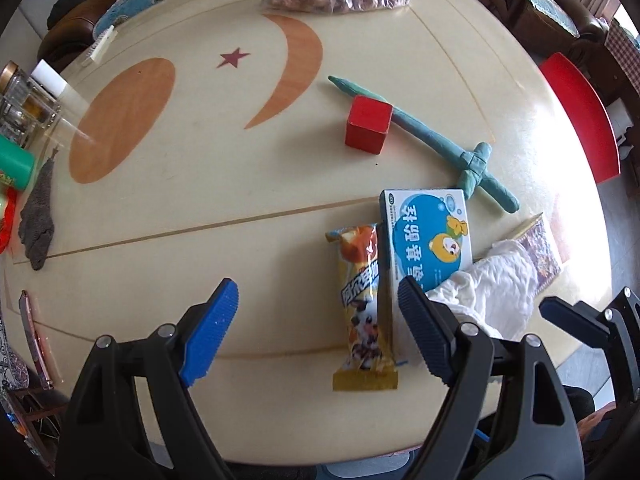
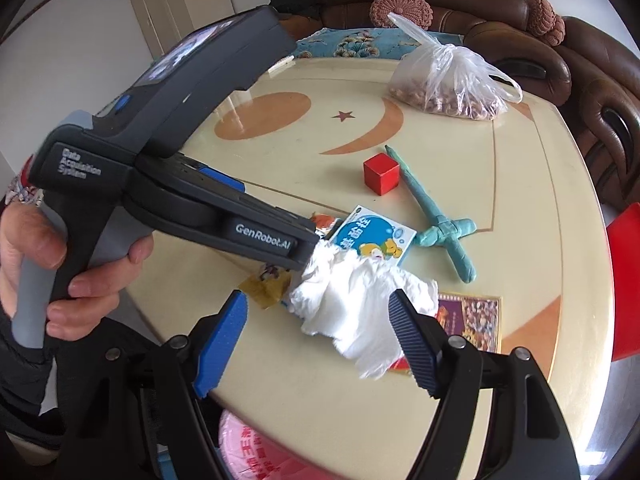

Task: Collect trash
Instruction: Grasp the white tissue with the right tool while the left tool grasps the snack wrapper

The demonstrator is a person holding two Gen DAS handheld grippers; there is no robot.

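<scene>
Both claws spread: left gripper [image 1: 318,326] over snack wrapper [image 1: 362,312]; only right wrist view showed pink bin [image 2: 256,454], right gripper [image 2: 318,334] at tissue [image 2: 360,308].

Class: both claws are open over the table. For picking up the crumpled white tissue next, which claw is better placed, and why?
Probably the right claw: the white tissue lies between its open fingers. The left claw frames the snack wrapper instead.

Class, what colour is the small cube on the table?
Red. The cube shows best in the left wrist view, beside the teal clay stick.
</scene>
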